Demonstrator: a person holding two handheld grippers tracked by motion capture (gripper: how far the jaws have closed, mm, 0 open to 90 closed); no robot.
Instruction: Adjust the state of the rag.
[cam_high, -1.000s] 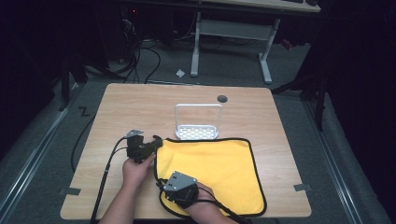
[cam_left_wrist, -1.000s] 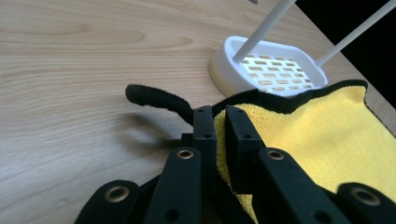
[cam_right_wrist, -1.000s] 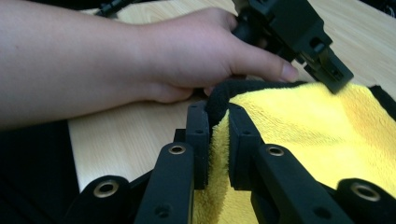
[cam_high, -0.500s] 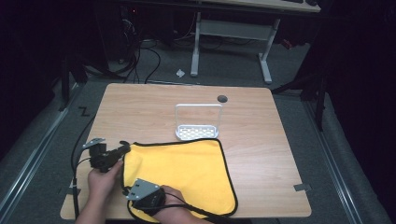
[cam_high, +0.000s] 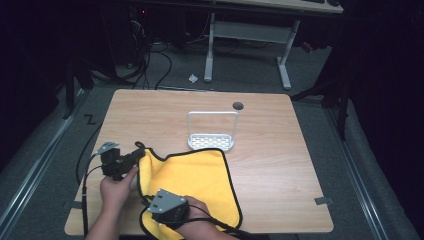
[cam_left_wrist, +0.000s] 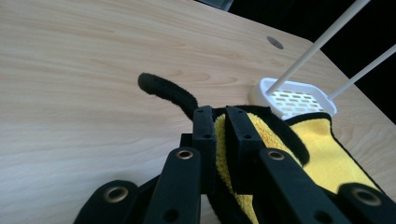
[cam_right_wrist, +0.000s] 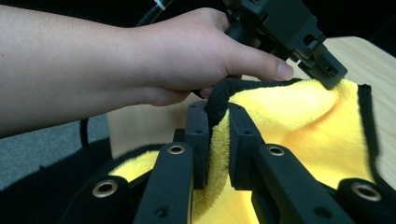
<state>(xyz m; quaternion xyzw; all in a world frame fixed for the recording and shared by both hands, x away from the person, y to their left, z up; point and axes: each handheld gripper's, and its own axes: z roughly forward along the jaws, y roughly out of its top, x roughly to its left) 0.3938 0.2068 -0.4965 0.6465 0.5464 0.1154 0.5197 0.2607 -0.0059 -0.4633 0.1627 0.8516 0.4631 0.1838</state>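
Note:
A yellow cloth with black trim (cam_high: 192, 182) lies on the near middle of the wooden table (cam_high: 280, 150). My left gripper (cam_high: 136, 155) is shut on the cloth's far left corner, and the black edge curls out past its jaws in the left gripper view (cam_left_wrist: 219, 122). My right gripper (cam_high: 150, 206) is shut on the cloth's near left edge; yellow fabric (cam_right_wrist: 219, 140) is pinched between its jaws. In the right gripper view the person's left hand (cam_right_wrist: 187, 56) and the left gripper (cam_right_wrist: 327, 77) hold the cloth just ahead.
A small white perforated rack (cam_high: 212, 141) with a wire handle stands just behind the cloth. A dark round hole (cam_high: 238, 105) sits near the table's far edge. Cables (cam_high: 85, 175) trail off the table's left side. Desk legs (cam_high: 210, 45) stand on the floor beyond.
Both grippers carried the cloth left and toward the near edge, then back a little to the right. The cloth's left edge is now bunched and lifted between them.

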